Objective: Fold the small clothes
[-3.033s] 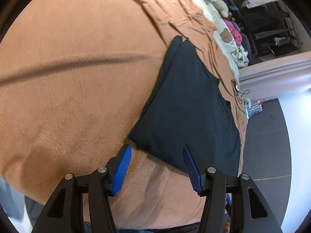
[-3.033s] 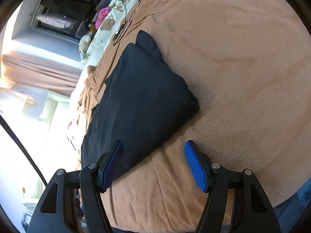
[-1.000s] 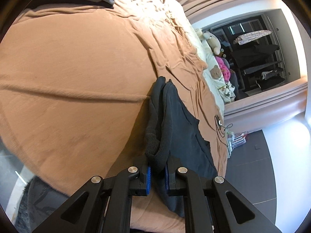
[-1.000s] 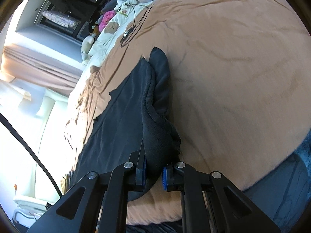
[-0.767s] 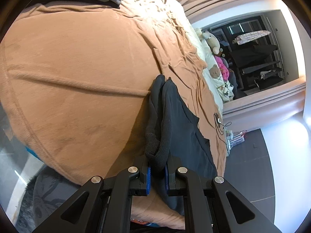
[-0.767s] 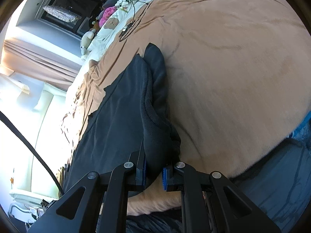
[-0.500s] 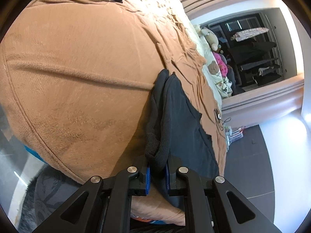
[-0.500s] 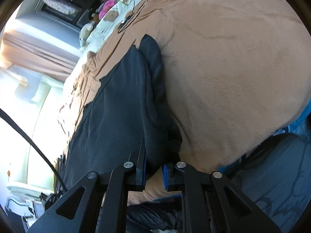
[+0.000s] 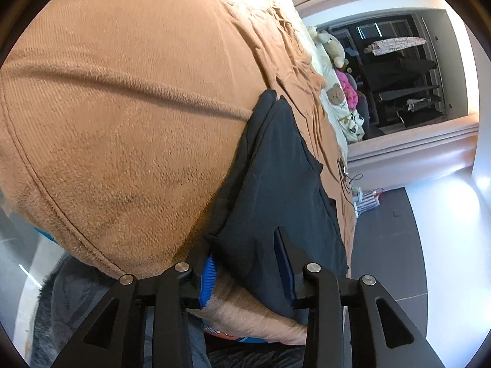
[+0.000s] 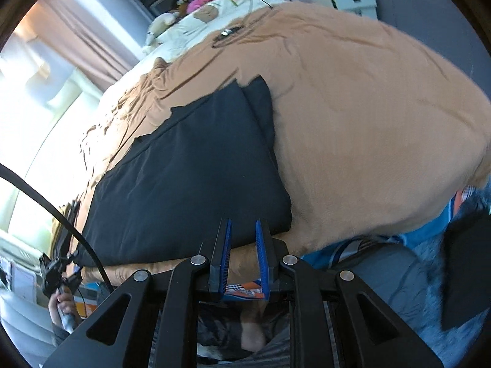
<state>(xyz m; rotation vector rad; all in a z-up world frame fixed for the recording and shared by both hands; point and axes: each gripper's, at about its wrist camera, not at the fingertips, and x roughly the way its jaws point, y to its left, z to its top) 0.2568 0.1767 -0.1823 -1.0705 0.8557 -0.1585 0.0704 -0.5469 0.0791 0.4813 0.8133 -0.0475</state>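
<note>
While the black garment [image 9: 276, 178] lies flat on the brown blanket [image 9: 122, 98] of the bed, close to the near edge, it looks already folded at least once: a doubled edge shows along one side, and the shape is a neat panel. The left hand-held gripper [image 9: 250, 268] is opening its jaws; the near corner of the cloth is between them, but the blue pads do not seem to press on it. The right hand-held gripper [image 10: 242, 257] has its jaws nearly closed with only a narrow gap, and nothing is between them; it is just in front of the garment's near edge [image 10: 190, 184]. I judge that this fold is just laid down. What is left may be one more fold or smoothing, and then putting the piece away.
</note>
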